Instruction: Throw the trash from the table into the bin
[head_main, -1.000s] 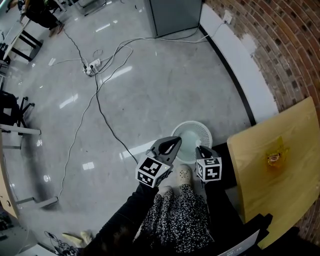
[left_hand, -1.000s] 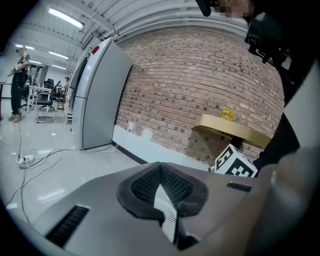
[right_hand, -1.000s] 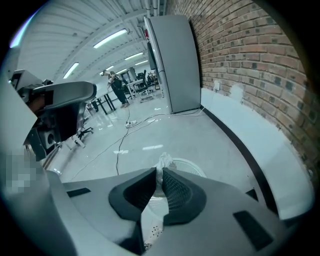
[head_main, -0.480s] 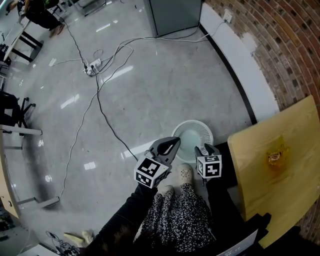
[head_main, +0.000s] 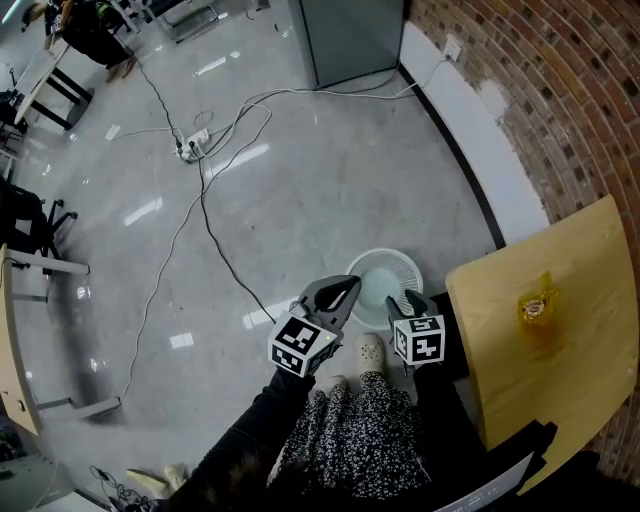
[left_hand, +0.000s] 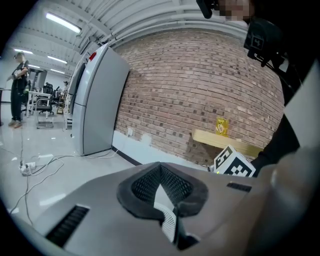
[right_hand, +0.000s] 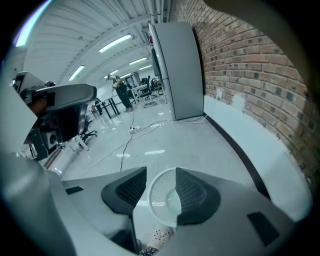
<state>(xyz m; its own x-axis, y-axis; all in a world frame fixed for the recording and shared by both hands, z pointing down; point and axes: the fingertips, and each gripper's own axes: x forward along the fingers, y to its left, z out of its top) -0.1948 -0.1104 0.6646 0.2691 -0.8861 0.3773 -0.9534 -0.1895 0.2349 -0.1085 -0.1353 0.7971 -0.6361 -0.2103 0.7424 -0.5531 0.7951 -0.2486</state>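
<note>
A white mesh bin (head_main: 384, 281) stands on the floor beside the wooden table (head_main: 560, 380). A yellow crumpled wrapper (head_main: 535, 308) lies on the table and also shows as the wrapper (left_hand: 221, 125) in the left gripper view. My right gripper (head_main: 408, 304) hangs over the bin's near rim. Its jaws have just been opening and nothing is between them; the bin (right_hand: 167, 197) shows through the gap of my right gripper (right_hand: 161, 187). My left gripper (head_main: 338, 292) is left of the bin, shut and empty, tips together (left_hand: 161, 172).
A grey cabinet (head_main: 350, 35) stands at the back by the brick wall (head_main: 560, 100). Cables and a power strip (head_main: 190, 146) run across the shiny floor. My shoes (head_main: 370, 350) are just before the bin. Desk frames (head_main: 40, 265) stand at the left.
The right gripper's jaws have spread apart over the bin. Both grippers have lifted a little. The left gripper stays shut.
</note>
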